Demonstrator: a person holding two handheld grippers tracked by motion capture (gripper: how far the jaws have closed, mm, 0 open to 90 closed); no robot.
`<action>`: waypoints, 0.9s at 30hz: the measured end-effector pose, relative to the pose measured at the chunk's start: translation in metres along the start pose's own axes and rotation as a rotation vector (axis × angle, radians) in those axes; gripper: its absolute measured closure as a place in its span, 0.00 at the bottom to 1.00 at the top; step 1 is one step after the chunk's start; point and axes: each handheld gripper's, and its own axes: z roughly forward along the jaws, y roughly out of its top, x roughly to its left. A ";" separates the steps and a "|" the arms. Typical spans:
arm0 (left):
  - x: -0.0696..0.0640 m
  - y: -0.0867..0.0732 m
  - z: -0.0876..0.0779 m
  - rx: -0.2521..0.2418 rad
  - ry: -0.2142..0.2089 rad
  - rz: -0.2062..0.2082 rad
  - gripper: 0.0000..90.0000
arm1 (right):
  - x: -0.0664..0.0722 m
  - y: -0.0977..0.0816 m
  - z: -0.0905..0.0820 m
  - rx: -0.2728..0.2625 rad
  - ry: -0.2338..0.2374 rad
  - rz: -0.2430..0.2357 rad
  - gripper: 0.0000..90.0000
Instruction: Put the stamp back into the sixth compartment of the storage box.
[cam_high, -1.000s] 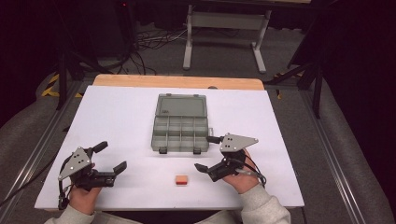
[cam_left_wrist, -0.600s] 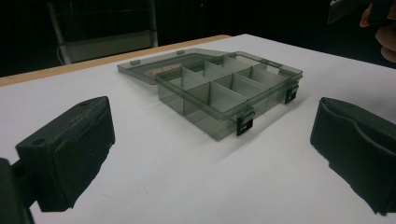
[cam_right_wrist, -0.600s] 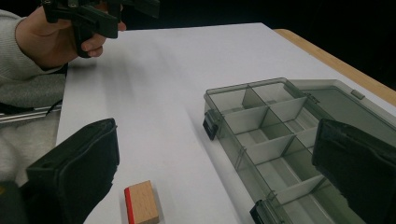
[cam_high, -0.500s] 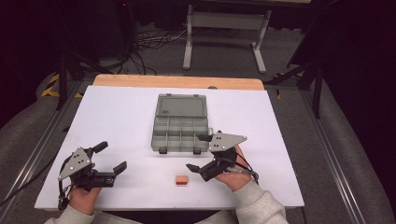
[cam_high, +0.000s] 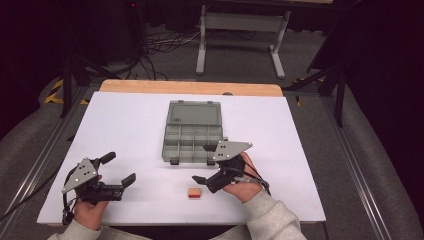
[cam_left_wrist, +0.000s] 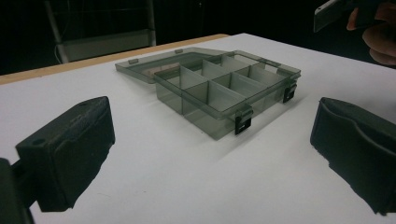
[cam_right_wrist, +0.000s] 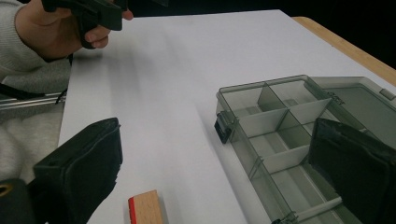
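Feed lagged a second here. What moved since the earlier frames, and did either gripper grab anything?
The right gripper has moved left and toward the person, closing in on the small wooden block with a red end; its jaws are open and hold nothing. The left gripper stayed put, open and empty. The block and the open grey plastic compartment box on the white table have not shifted.

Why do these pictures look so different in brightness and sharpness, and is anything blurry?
High view: the white table is bright, its surroundings dark, and the picture is soft. Left gripper view: the compartment box is sharp and casts a faint shadow; the near jaws look blurred. Right gripper view: the wooden block is fairly clear, the left gripper farther off softer.
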 end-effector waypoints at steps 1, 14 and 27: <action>0.000 0.000 0.000 0.000 0.000 0.000 0.01 | 0.000 0.000 0.001 0.003 0.003 0.000 0.04; 0.000 0.000 0.000 0.000 -0.002 0.002 0.01 | 0.001 0.003 0.010 0.040 0.045 0.000 0.10; -0.001 0.000 0.000 0.002 -0.004 0.005 0.01 | 0.005 0.000 0.019 0.151 0.115 -0.033 0.17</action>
